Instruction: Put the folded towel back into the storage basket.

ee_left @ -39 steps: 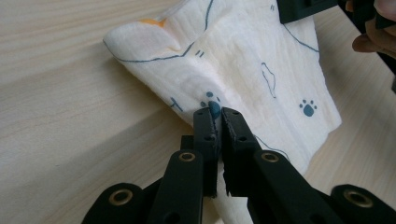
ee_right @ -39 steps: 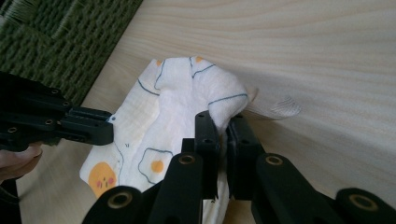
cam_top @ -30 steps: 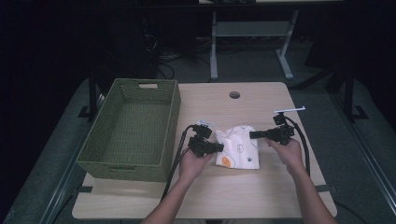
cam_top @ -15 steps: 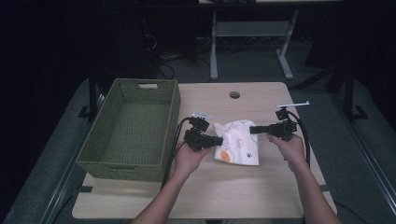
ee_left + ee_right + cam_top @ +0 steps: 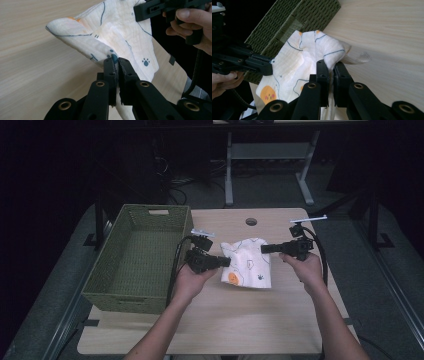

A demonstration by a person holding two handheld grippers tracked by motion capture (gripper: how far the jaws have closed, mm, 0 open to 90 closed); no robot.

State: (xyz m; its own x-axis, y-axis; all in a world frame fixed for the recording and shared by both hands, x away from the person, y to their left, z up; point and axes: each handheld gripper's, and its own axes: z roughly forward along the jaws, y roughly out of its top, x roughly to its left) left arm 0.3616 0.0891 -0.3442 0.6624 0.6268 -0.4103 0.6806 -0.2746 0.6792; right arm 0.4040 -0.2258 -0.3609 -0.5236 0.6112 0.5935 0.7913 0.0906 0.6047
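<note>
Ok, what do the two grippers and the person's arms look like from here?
Both the left gripper and the right gripper are matte black pistol-grip tools with flat jaws on linkage arms joined by brass-ringed pivots. Each carries a small grey plate on top and trails a looping black cable. The forearms are bare, with no sleeves or gloves visible.

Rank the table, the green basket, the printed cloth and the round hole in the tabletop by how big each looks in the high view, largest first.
1. table
2. green basket
3. printed cloth, held up above the tabletop and so nearer the camera, yet clearly smaller than the basket
4. round hole
</note>
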